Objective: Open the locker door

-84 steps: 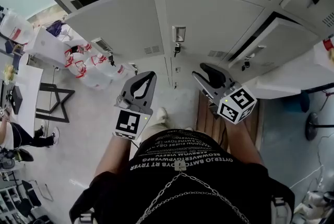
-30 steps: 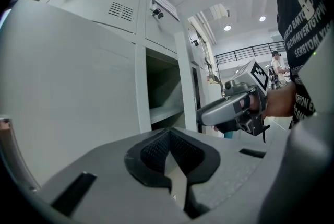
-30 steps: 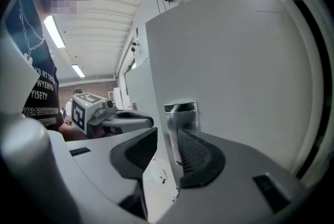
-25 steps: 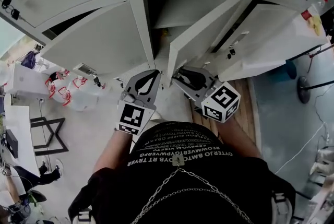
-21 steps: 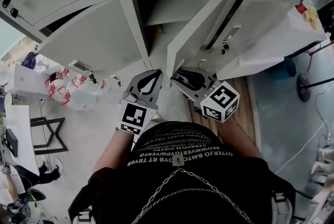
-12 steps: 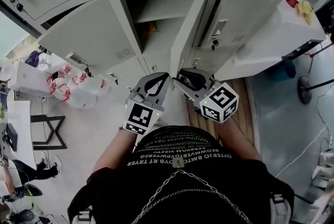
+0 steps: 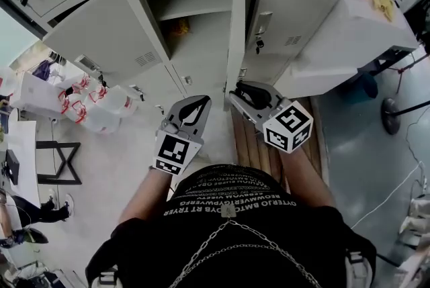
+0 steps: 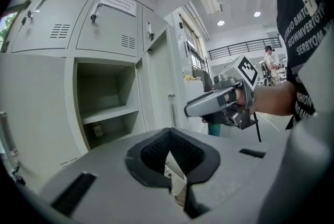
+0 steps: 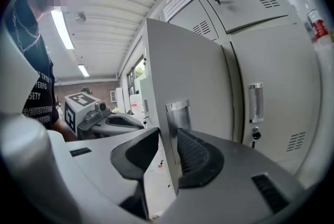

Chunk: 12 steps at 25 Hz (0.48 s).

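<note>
Slippage is the chief risk: the locker door [image 9: 193, 77], standing edge-on toward 6 o'clock from the open compartment [image 7: 195, 11], is clenched at its free edge by the right tool [image 9: 168, 137], whose jaws have just been closing on that thin sheet. With a jerky pull it could be lost, or be swung into the neighbouring locker [image 7: 295, 18] at 2 o'clock. The left tool [image 7: 199, 100], at 9 o'clock of the door, is clenched on nothing. The hinge is hidden, and pad contact on the inner face is hard to judge.
</note>
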Tool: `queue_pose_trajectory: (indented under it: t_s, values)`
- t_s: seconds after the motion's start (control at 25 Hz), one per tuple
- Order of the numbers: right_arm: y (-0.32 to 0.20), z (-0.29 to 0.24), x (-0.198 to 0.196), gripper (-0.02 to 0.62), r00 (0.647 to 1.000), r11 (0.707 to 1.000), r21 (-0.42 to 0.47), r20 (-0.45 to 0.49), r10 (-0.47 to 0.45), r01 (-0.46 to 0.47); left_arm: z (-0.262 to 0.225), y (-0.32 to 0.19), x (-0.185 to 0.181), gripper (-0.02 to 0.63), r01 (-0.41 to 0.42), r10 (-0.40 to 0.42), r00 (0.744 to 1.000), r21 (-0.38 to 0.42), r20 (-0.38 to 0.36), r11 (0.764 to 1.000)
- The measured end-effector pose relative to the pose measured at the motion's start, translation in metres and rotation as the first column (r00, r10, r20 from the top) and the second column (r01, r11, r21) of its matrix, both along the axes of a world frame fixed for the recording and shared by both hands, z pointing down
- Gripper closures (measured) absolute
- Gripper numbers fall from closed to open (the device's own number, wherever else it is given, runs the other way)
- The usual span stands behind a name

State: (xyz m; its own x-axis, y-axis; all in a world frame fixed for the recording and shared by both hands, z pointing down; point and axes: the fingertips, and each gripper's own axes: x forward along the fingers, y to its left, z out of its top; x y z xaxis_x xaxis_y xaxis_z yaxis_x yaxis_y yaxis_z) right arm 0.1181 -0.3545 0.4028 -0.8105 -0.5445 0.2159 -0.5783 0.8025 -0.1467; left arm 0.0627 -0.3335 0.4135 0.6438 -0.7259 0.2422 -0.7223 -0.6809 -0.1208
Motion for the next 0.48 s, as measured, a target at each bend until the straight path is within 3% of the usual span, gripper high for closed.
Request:
queue_pose_trajectory:
  t_s: [0.32, 0.48]
  values:
    - [0.0, 0.003, 0.053, 0.428, 0.996, 0.996, -0.017, 0.035, 0.086, -0.085, -0.003, 0.028, -0.012, 0.603, 0.079, -0.078, 0.996, -0.017, 0.032, 0.997]
    - [0.001, 0.004, 0.059, 0.436, 0.993, 0.994, 0.005, 0.023, 0.113, -0.113, -0.013, 0.04, -0.03, 0.603, 0.109, -0.109, 0.993, -0.004, 0.053, 0.994]
